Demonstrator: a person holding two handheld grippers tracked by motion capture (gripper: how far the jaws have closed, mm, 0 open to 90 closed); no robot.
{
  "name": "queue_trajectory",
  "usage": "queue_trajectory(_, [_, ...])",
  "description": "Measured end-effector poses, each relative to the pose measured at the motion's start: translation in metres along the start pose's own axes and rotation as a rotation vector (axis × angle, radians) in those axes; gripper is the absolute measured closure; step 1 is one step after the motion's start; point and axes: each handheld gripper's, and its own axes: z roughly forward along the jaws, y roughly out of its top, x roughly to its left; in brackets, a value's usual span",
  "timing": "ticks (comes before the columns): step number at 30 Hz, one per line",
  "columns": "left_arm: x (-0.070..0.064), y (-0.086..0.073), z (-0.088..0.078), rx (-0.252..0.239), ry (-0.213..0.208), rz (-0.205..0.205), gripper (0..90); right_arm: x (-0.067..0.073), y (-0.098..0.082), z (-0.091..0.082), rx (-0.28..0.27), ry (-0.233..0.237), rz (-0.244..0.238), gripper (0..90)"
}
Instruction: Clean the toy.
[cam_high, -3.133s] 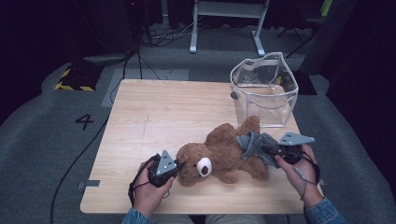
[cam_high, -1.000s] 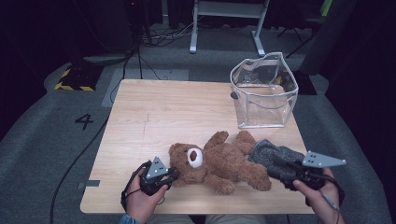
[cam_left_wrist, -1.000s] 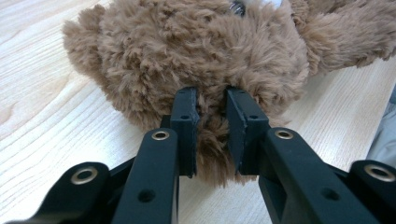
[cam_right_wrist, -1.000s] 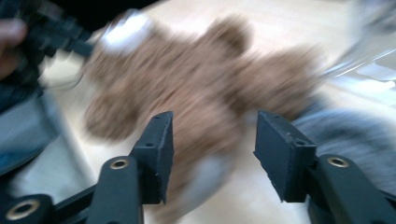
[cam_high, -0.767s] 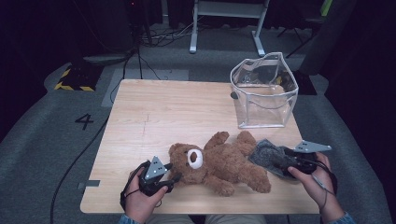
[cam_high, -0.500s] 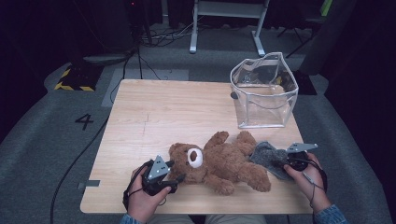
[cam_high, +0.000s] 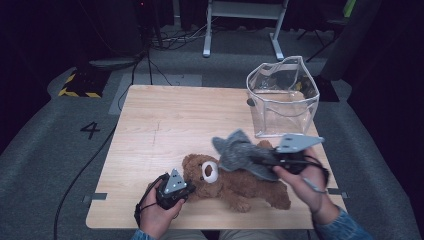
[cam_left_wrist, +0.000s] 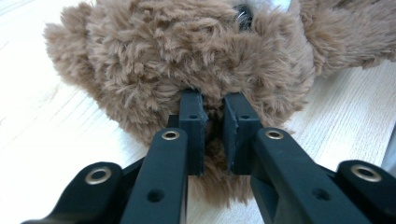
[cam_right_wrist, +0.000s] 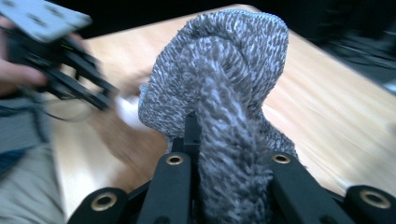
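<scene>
Both tongs are gripping: left tongs (cam_left_wrist: 213, 128) just closed on the bear (cam_high: 235, 181), right tongs (cam_right_wrist: 229, 140) have lifted the grey sweater (cam_high: 239, 152) free, so undressing looks finished.

Table brightly lit, surroundings dark; right gripper view motion-blurred.

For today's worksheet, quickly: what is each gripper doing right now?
Left gripper: just closed, clamped on the teddy bear's head fur.
Right gripper: shut on the grey knitted garment, lifted above the bear.
</scene>
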Motion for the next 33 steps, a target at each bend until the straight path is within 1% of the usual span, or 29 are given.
queue_trajectory(1, [0.000,0.000,0.001,-0.001,-0.001,0.002,80.8,0.008,0.008,0.019,-0.001,0.048,-0.023,79.0])
queue_trajectory(3, [-0.001,-0.001,0.004,0.004,-0.008,0.003,81.3,0.021,0.018,0.051,0.005,0.112,-0.060,77.8])
queue_trajectory(4, [-0.001,-0.001,0.005,0.004,-0.008,0.006,81.5,0.025,0.021,0.063,0.009,0.131,-0.064,77.5])
queue_trajectory(5, [-0.001,-0.001,0.005,0.011,-0.011,0.009,81.6,0.031,0.024,0.083,0.028,0.164,-0.067,77.3])
queue_trajectory(6, [-0.001,-0.001,0.005,0.010,-0.008,0.011,81.6,0.036,0.026,0.098,0.054,0.184,-0.086,77.2])
queue_trajectory(7, [-0.001,-0.001,0.006,0.010,-0.007,0.004,81.6,0.041,0.027,0.110,0.081,0.187,-0.116,76.9])
queue_trajectory(8, [0.000,-0.001,0.006,0.012,-0.001,0.013,81.6,0.046,0.027,0.120,0.115,0.172,-0.139,76.7])
queue_trajectory(9, [0.000,-0.001,0.006,0.013,-0.002,0.008,81.8,0.047,0.027,0.127,0.136,0.152,-0.168,76.7])
queue_trajectory(10, [0.001,-0.002,0.007,0.008,-0.005,-0.002,82.4,0.046,0.027,0.129,0.143,0.139,-0.171,76.7])
queue_trajectory(11, [0.002,-0.003,0.008,0.004,-0.013,-0.005,83.0,0.042,0.027,0.129,0.148,0.131,-0.145,76.8])
queue_trajectory(12, [0.003,-0.002,0.008,-0.003,-0.021,-0.010,83.4,0.035,0.026,0.127,0.145,0.118,-0.105,76.7])
queue_trajectory(13, [0.003,-0.002,0.008,-0.007,-0.017,-0.010,83.6,0.028,0.024,0.122,0.153,0.105,-0.083,76.7])
queue_trajectory(14, [0.003,-0.001,0.008,-0.001,-0.027,-0.009,83.8,0.022,0.022,0.118,0.155,0.096,-0.062,76.7])
queue_trajectory(15, [0.003,0.000,0.009,0.000,-0.021,-0.005,83.8,0.016,0.018,0.113,0.148,0.092,-0.042,76.7])
queue_trajectory(16, [0.002,0.000,0.010,0.007,-0.017,-0.002,83.7,0.013,0.016,0.107,0.155,0.079,-0.033,76.7])
queue_trajectory(17, [0.002,0.000,0.011,0.015,-0.017,-0.007,83.6,0.011,0.013,0.102,0.172,0.051,-0.041,76.7])
queue_trajectory(18, [0.002,0.000,0.011,0.015,-0.013,-0.005,83.6,0.009,0.008,0.096,0.203,0.018,-0.081,76.7])
queue_trajectory(19, [0.002,0.000,0.011,0.018,-0.015,-0.009,83.5,0.007,0.004,0.092,0.226,-0.001,-0.098,76.8])
queue_trajectory(20, [0.002,0.001,0.011,0.019,-0.011,-0.004,83.5,0.004,-0.005,0.086,0.245,-0.002,-0.096,76.8])
queue_trajectory(21, [0.002,0.001,0.012,0.020,-0.020,-0.008,83.5,0.002,-0.011,0.080,0.248,0.001,-0.085,76.9])
queue_trajectory(22, [0.001,0.001,0.013,0.023,-0.020,-0.008,83.4,0.002,-0.015,0.076,0.246,-0.004,-0.073,76.9])
queue_trajectory(23, [0.001,0.002,0.015,0.029,-0.017,0.000,83.4,-0.001,-0.020,0.066,0.242,-0.008,-0.082,76.8])
queue_trajectory(24, [-0.001,0.002,0.017,0.045,-0.013,0.007,83.5,-0.002,-0.023,0.058,0.233,-0.015,-0.068,76.8])
queue_trajectory(25, [-0.001,0.002,0.018,0.057,-0.008,0.013,83.5,-0.003,-0.028,0.045,0.223,-0.030,-0.073,76.8])
queue_trajectory(26, [-0.002,0.001,0.019,0.076,-0.002,0.024,83.4,-0.004,-0.031,0.038,0.214,-0.040,-0.061,76.8])
queue_trajectory(29, [-0.002,0.001,0.021,0.084,-0.001,0.022,82.0,-0.010,-0.050,0.008,0.164,-0.079,-0.019,76.7])
queue_trajectory(31, [-0.002,0.001,0.020,0.090,0.000,0.031,81.4,-0.013,-0.065,-0.009,0.166,-0.118,0.008,76.6])
queue_trajectory(32, [-0.003,0.001,0.020,0.086,0.001,0.026,81.2,-0.015,-0.073,-0.017,0.190,-0.141,0.003,76.5])
queue_trajectory(33, [-0.003,0.002,0.020,0.084,0.000,0.023,80.8,-0.016,-0.082,-0.021,0.199,-0.152,0.011,76.5])
